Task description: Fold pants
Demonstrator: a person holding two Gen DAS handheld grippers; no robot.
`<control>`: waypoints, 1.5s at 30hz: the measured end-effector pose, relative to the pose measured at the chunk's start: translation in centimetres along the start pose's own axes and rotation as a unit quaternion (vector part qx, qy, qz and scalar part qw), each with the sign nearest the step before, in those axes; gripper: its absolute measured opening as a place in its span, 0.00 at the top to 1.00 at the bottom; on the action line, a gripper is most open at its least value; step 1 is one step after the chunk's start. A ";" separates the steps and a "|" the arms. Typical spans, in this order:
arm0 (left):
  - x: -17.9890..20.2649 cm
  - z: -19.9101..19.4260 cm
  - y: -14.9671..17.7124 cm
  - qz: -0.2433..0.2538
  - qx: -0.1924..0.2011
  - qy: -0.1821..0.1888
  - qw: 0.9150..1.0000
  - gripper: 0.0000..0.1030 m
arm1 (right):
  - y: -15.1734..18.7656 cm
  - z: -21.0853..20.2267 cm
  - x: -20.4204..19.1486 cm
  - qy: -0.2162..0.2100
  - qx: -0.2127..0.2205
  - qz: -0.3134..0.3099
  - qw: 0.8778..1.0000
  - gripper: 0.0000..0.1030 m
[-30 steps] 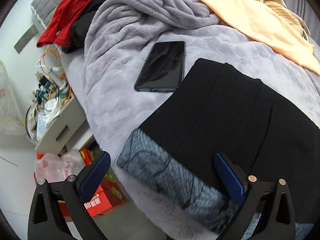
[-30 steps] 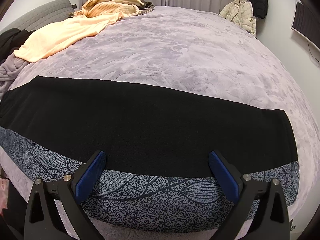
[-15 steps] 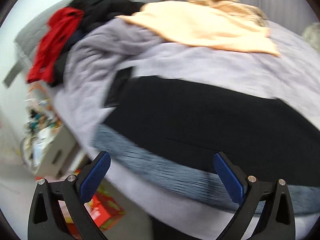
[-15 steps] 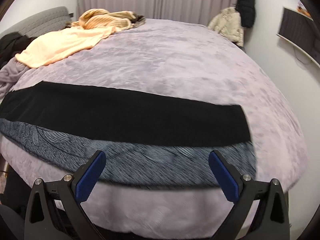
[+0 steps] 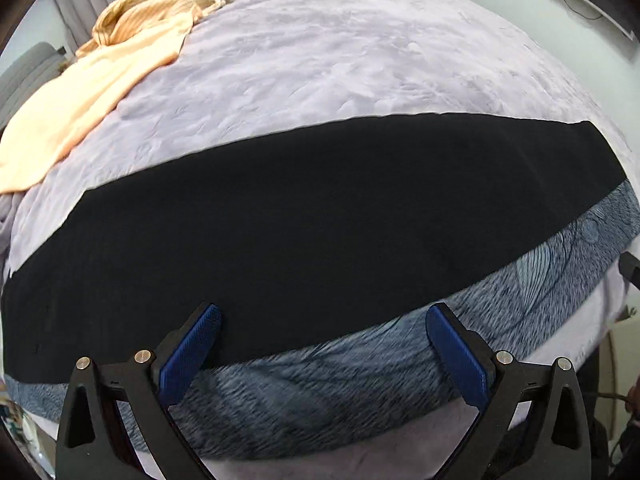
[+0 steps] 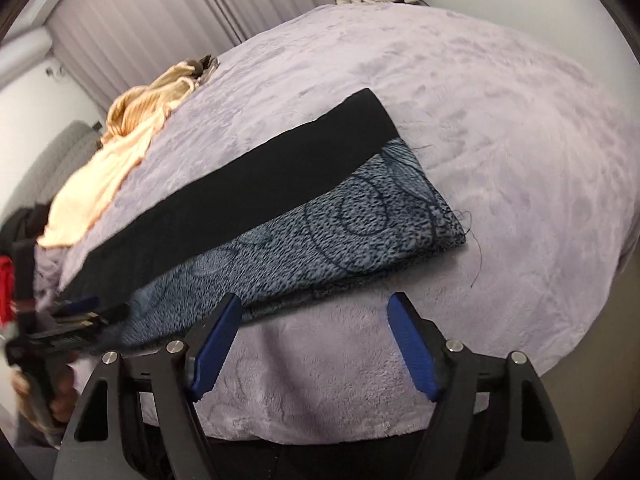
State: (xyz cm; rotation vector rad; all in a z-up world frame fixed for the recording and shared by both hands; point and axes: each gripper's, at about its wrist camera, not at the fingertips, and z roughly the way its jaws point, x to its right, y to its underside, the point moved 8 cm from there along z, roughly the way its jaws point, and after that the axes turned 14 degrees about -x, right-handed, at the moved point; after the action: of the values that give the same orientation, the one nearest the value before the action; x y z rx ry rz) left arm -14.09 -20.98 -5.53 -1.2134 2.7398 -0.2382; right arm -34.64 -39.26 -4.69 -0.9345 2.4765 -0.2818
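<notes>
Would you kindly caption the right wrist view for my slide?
Open right tongs hover over the blanket beside the long-folded pants.

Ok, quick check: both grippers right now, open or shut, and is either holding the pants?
Left gripper: open, empty, above the pants.
Right gripper: open but has just been closing, nothing between its jaws, near the pants' end on the bed.

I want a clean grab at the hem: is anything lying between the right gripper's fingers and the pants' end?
Nothing: in the right wrist view only bare lilac blanket lies between the right gripper and the pants.
</notes>
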 end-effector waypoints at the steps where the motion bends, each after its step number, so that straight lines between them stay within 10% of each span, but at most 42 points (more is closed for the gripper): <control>1: 0.3 0.0 -0.5 -0.001 0.002 -0.003 1.000 0.00 | -0.4 -0.1 0.2 -0.011 0.010 0.003 1.000 0.24; 11: 1.2 1.3 -5.2 -0.043 -0.011 0.005 0.999 0.00 | -4.9 1.7 -1.6 -0.065 0.044 -0.016 0.997 0.23; 25: 2.4 2.5 -7.4 -0.107 0.004 -0.042 0.993 0.00 | -6.2 4.3 -2.6 -0.018 0.036 -0.037 0.999 0.20; 32: 1.9 2.8 -7.6 -0.101 0.022 -0.043 0.994 0.00 | -6.2 4.4 -4.0 -0.006 0.026 -0.065 0.998 0.72; 38: 2.5 2.7 -7.2 -0.091 0.047 -0.050 0.994 0.00 | -6.7 0.7 -7.7 0.004 0.068 -0.102 0.992 0.86; 45: -2.2 -0.1 -6.2 -0.115 0.019 0.113 0.987 0.00 | -5.7 -2.9 -18.2 0.057 0.138 -0.236 0.960 0.86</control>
State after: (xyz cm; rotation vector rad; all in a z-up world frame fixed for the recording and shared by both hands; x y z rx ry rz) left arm -8.16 -23.40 -4.08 -1.5825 2.7601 -0.4777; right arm -20.99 -31.31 6.34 -1.4032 2.1992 -0.8357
